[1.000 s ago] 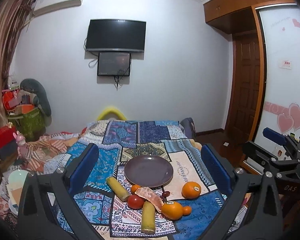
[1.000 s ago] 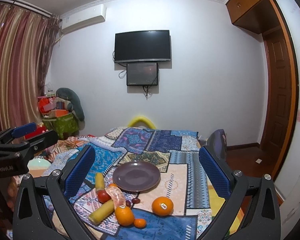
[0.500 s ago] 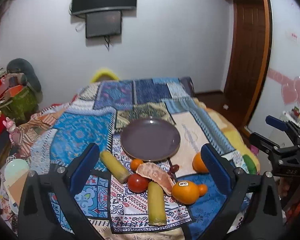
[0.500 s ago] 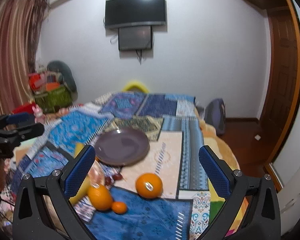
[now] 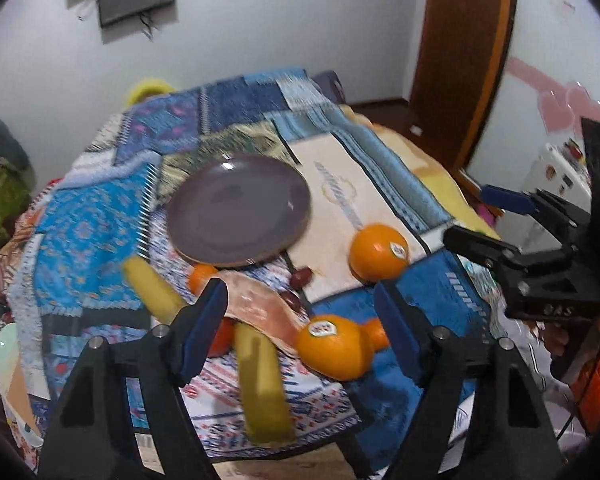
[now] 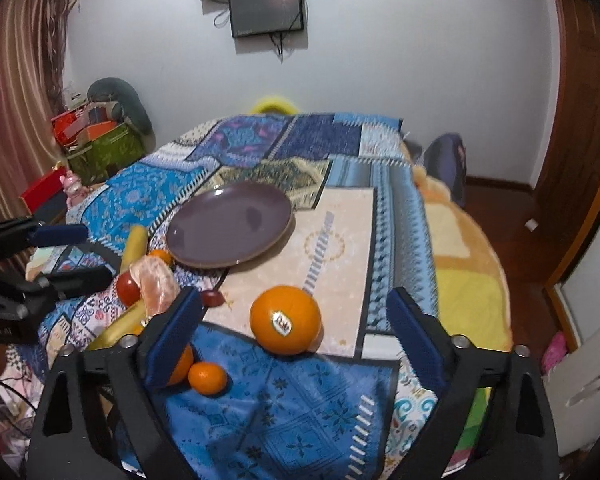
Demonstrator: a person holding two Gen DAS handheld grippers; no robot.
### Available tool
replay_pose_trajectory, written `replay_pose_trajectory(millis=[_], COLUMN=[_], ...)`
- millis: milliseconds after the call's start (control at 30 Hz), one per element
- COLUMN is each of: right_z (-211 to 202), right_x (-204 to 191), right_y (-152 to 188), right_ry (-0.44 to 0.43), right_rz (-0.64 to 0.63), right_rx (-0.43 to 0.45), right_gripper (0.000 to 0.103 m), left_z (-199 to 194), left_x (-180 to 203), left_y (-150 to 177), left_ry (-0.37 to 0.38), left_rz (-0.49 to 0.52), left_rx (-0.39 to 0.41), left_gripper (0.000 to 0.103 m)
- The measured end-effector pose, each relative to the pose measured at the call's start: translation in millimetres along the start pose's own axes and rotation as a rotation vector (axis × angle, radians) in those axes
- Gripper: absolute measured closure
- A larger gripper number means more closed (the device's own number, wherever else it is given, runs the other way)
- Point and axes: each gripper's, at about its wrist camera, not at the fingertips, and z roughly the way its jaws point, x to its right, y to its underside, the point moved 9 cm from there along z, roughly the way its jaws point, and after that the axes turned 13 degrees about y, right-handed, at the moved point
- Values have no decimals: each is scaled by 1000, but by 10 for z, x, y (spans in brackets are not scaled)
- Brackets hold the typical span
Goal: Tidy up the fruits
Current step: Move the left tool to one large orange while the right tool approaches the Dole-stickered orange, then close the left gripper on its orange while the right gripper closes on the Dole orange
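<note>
Fruits: they lie loose on the patterned blanket (image 6: 260,408), none on the plate.
Big orange (image 6: 286,319): stickered, alone on the cream patch of the blanket, near the plate's front right; seen between the right gripper's fingers but untouched.
Second big orange (image 5: 332,346): also stickered, in the cluster left of the first, with a small mandarin (image 6: 207,377) touching its side.
Cluster: a red tomato (image 6: 127,289), a peeled pink citrus piece (image 6: 156,284) and two yellow-green stalks (image 5: 262,384) lie together in front of the plate's left edge; two dark red grapes (image 5: 300,280) sit just beside the citrus piece.
Another mandarin (image 6: 161,257): tucked against the plate's front rim.
Plate (image 6: 230,226): purple, bare, flat on the blanket behind the fruit.
Left gripper (image 5: 300,314): jaws apart and closing, above the cluster; the second orange and a stalk show between the blue pads, neither pressed.
Right gripper (image 6: 294,322): jaws wide and closing, hanging over the big orange, pads clear of it.
Room: white wall, a dark screen (image 6: 266,10) mounted high, striped curtain (image 6: 16,80) at left, wooden door (image 5: 460,60) at right.
</note>
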Motion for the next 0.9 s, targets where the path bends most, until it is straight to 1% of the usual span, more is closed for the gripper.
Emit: replay_pose_trajectory(millis=[67, 167, 300, 533, 667, 733, 767, 900], right_z=[48, 98, 137, 207, 248, 267, 280, 335], right_x=[-7, -33, -53, -73, -81, -83, -82, -92], right_y=[59, 115, 170, 227, 248, 261, 271, 308], right_ry=[-18, -31, -46, -59, -64, -65, -67, -72], right_rz=[6, 7, 9, 6, 6, 5, 5, 7], right_rx=[-26, -49, -67, -91, -104, -109, -112, -131], right_gripper=[21, 25, 25, 25, 25, 25, 25, 25], left_z=[122, 248, 376, 548, 566, 573, 577, 590], left_x=[54, 94, 93, 109, 89, 66, 51, 24], left_y=[87, 178, 298, 475, 470, 462, 463, 454], left_ry=[26, 40, 64, 104, 95, 86, 79, 94], left_rz=[-6, -9, -42, -98, -101, -102, -100, -105], left_rx=[-45, -92, -139, -193, -178, -170, -166, -157], left_gripper=[26, 27, 27, 36, 38, 44, 45, 44])
